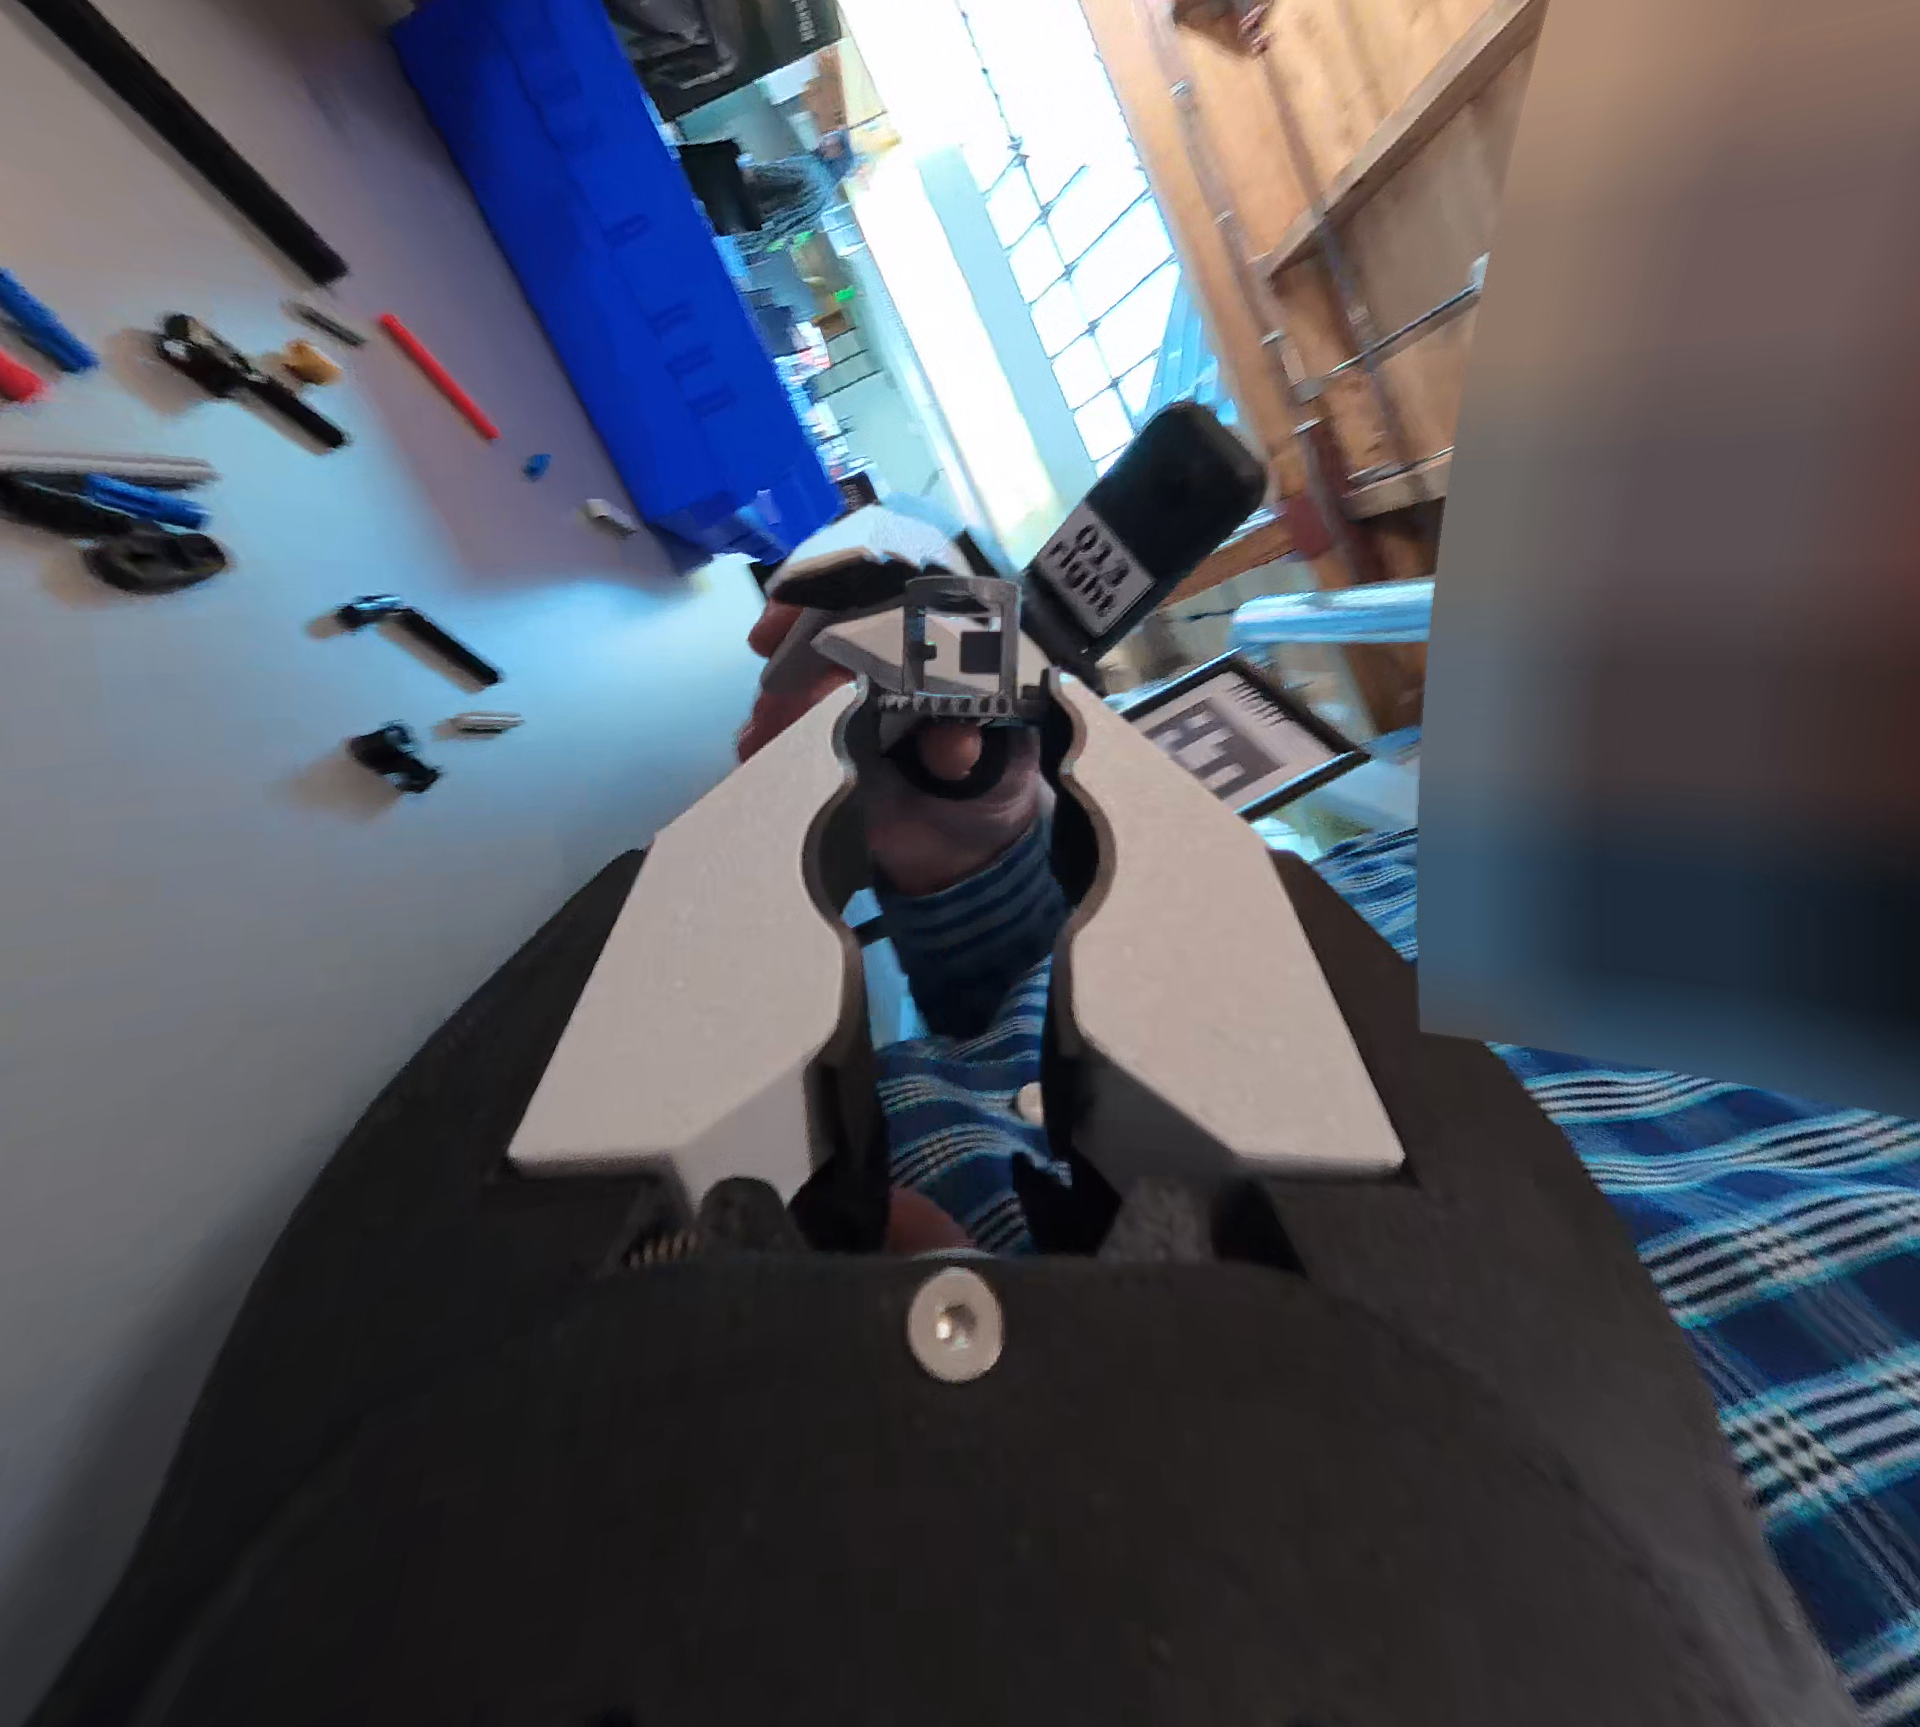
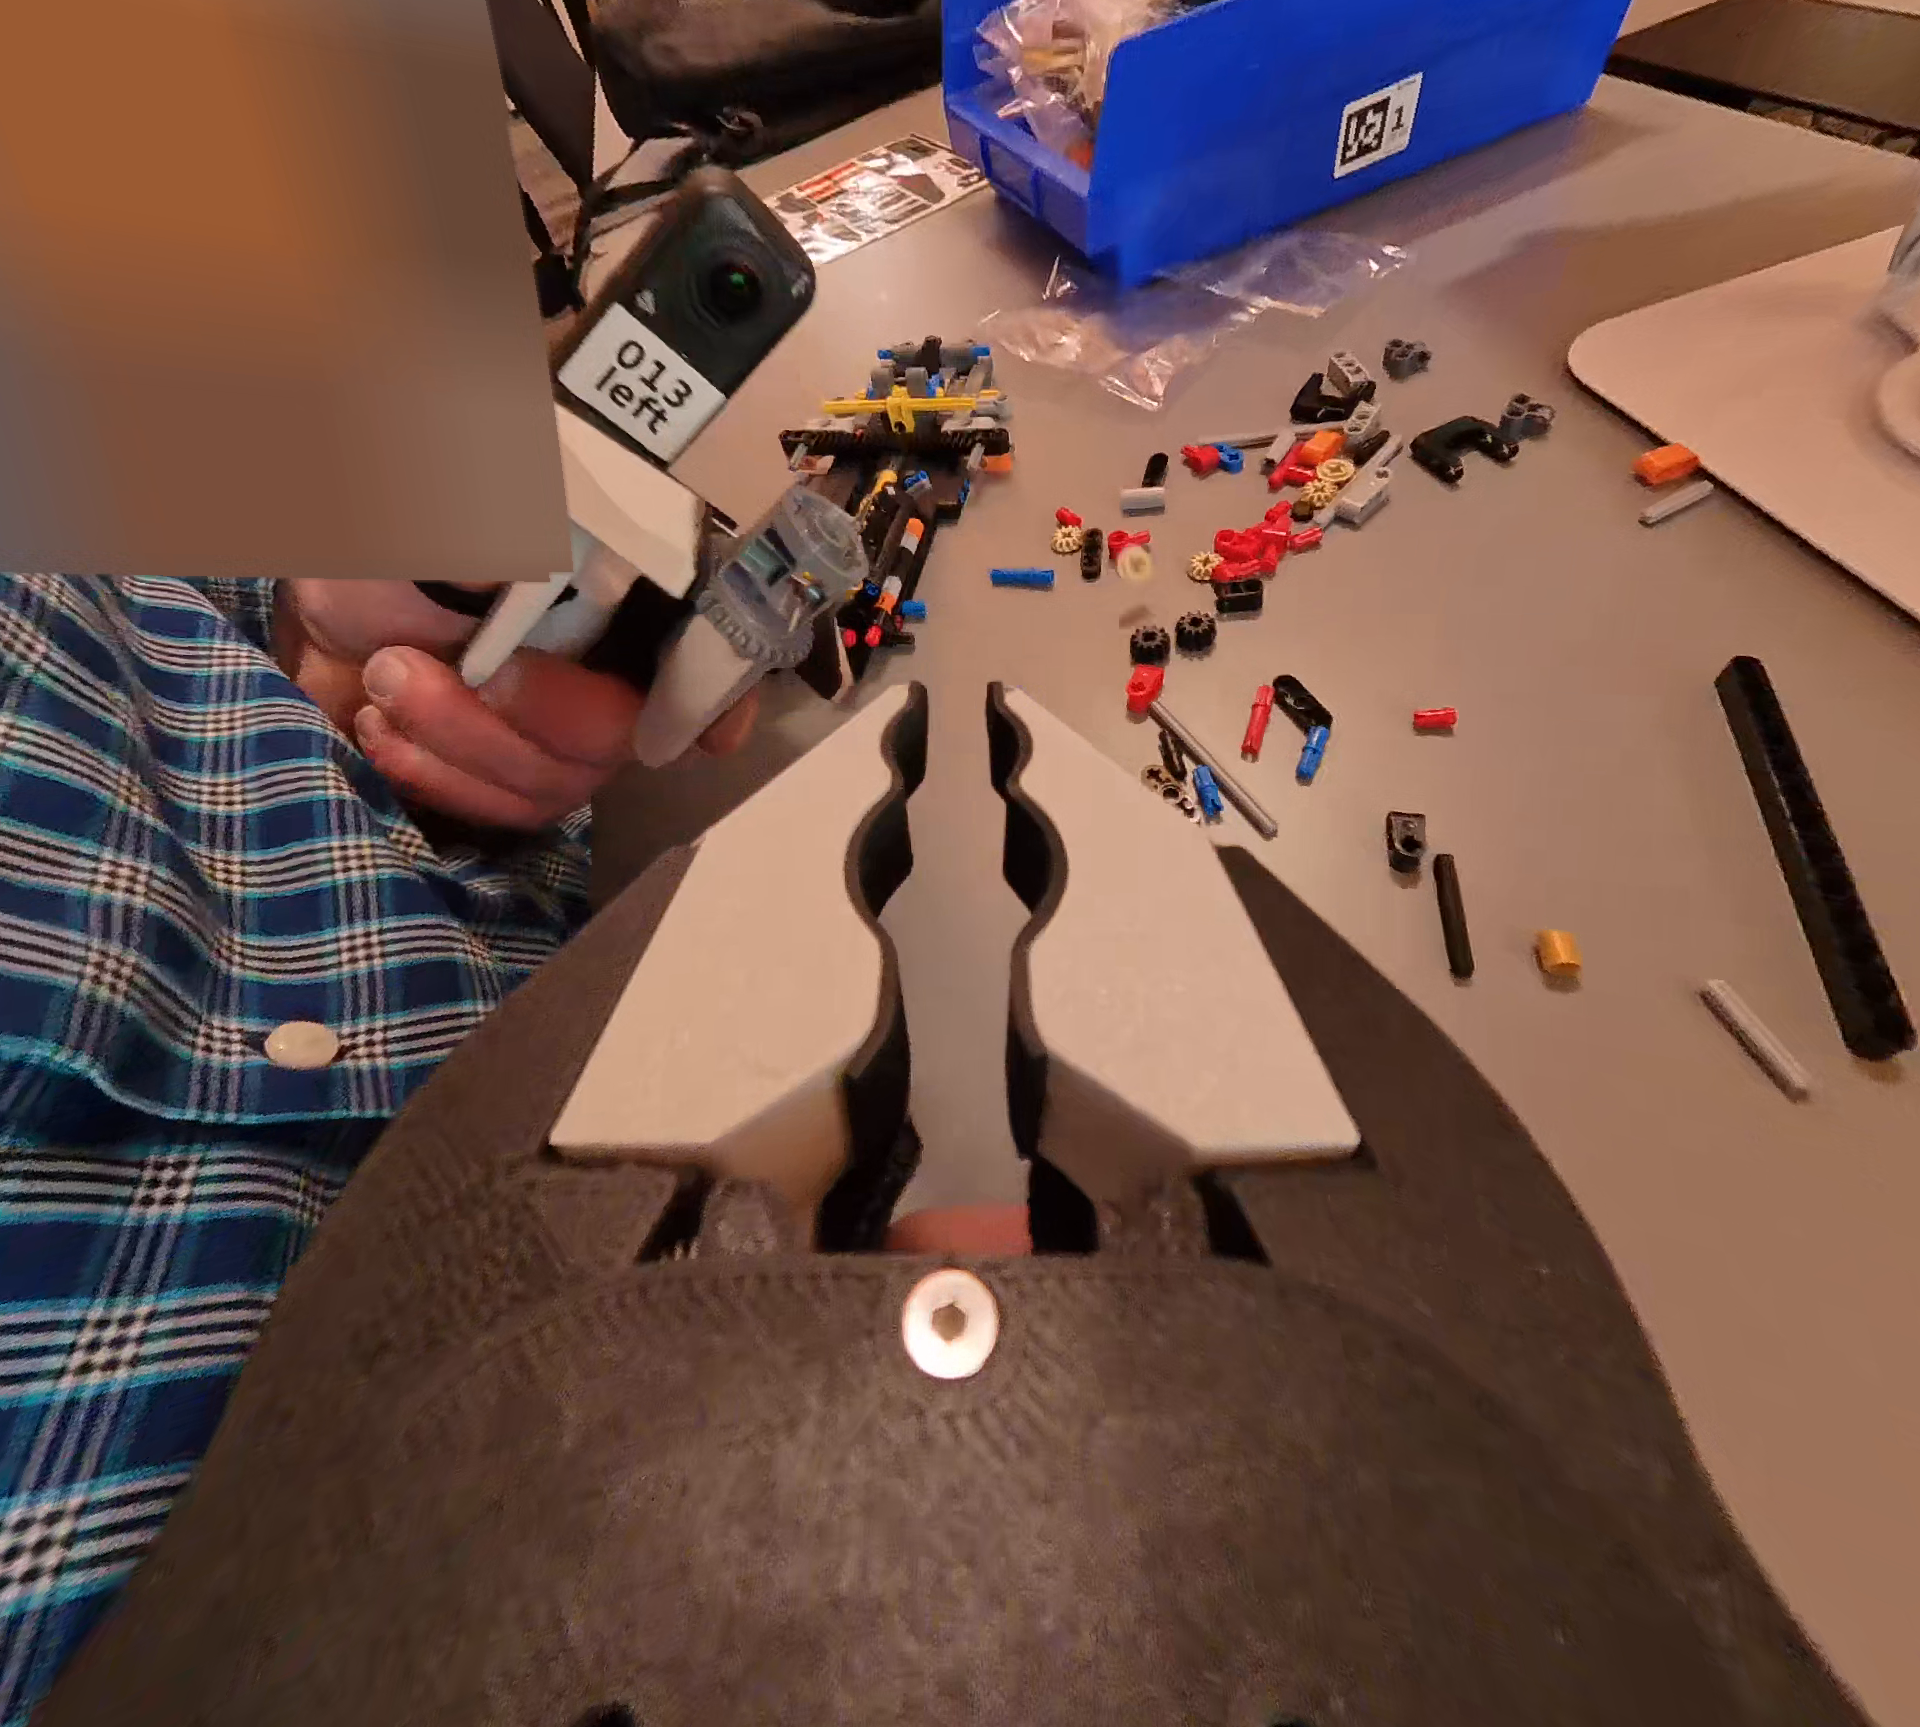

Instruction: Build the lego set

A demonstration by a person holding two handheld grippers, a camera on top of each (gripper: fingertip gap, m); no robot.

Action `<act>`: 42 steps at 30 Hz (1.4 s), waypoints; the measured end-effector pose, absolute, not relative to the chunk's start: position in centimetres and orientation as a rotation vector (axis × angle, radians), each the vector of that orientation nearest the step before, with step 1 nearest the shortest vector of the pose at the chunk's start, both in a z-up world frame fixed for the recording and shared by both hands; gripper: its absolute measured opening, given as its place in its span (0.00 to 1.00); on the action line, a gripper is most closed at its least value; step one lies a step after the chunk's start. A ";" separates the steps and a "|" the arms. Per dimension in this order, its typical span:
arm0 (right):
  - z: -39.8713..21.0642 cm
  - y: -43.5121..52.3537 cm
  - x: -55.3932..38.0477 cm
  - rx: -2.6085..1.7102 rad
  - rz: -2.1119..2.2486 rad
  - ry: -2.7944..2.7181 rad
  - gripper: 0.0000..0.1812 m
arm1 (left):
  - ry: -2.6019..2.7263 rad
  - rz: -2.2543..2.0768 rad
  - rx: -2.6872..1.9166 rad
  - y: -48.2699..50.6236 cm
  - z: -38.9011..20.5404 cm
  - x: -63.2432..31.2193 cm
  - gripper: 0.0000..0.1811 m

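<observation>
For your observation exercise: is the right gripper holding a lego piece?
No: in the right wrist view the right gripper shows only bare grey table between its grey fingers.

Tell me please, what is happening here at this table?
A person is building a lego set with a hand-held gripper in each hand. The left gripper is shut on a grey gear piece and holds it up above the table. The right gripper is open and holds nothing. The half-built model lies on the table, with many small loose parts beside it and a blue bin of bagged pieces behind.
</observation>
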State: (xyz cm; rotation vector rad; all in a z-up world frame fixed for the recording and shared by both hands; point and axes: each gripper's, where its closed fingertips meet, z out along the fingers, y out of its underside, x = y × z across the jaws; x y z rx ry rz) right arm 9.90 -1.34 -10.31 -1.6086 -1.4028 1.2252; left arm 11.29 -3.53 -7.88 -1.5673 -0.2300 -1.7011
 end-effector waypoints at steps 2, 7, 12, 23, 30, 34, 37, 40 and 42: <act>-10.8 -0.9 9.5 -1.607 1.174 -1.425 0.06 | -0.195 -1.632 -1.628 -3.7 -8.3 11.2 0.15; -11.0 -0.9 8.5 -1.585 1.206 -1.491 0.09 | 0.001 -1.282 -1.843 -3.9 -10.1 10.2 0.16; -10.9 -2.7 7.5 -1.536 1.291 -1.602 0.10 | 0.261 -0.879 -2.006 -3.7 -11.7 8.4 0.16; -12.1 -4.5 6.3 -1.606 1.480 -1.711 0.12 | 0.694 -0.346 -2.055 -3.7 -13.7 7.8 0.16; -11.5 -4.9 5.8 -1.611 1.616 -1.592 0.11 | 0.681 -0.356 -2.023 -4.1 -13.3 7.3 0.16; -10.7 -4.3 5.5 -1.665 1.755 -1.403 0.11 | 0.631 -0.206 -1.946 -3.7 -12.4 5.7 0.21; -10.3 -4.5 5.4 -1.720 1.868 -1.300 0.11 | 0.687 0.004 -1.846 -3.8 -11.6 5.0 0.26; -10.1 -5.0 5.2 -1.766 1.946 -1.239 0.11 | 0.777 0.139 -1.765 -3.9 -11.2 5.5 0.21; -10.1 -5.2 5.2 -1.788 1.982 -1.219 0.11 | 0.804 0.170 -1.746 -3.9 -11.2 5.8 0.17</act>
